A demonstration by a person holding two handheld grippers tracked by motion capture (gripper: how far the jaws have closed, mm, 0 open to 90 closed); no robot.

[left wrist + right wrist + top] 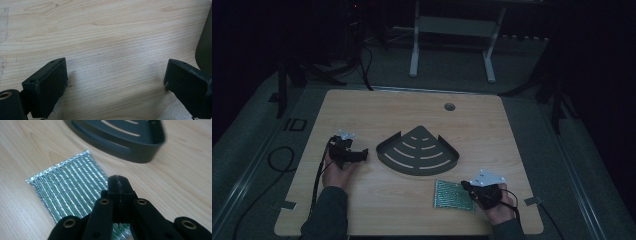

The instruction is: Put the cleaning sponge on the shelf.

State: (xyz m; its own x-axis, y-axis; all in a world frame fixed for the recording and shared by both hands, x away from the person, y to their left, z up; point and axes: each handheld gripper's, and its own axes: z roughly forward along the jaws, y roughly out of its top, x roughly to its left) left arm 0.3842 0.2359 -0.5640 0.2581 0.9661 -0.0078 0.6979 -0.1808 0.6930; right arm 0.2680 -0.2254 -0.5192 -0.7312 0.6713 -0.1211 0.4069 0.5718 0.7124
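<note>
A pale wooden worktop (362, 110) carries the scene, with a round cable hole (449, 106) near its far edge and dark floor around it. In the middle lies a dark metal corner shelf tray (418, 151), fan-shaped, with curved slots in its base and a low rim; it stands between the two hands and just beyond the packet. In the right gripper view the tray's (130, 142) curved wall rises close behind the packet, apart from it.

The packet is a flat foil pouch (454, 195), silvery with fine green stripes and crimped edges, lying flat on the worktop near the front right, just beside the right tool. The right gripper view shows the pouch (72, 187) ribbed and shiny, running under the jaws from the left.

The right tool (468, 189) is closed, its jaws pressed tip to tip over the pouch's near edge; whether any foil is pinched between them cannot be told. The same tool (119, 185) shows no gap at the tips. The left tool (359, 155) rests at the left of the tray, jaws spread wide over bare wood, holding nothing; its own view (116, 75) shows the tray's dark edge beside one jaw.
</note>
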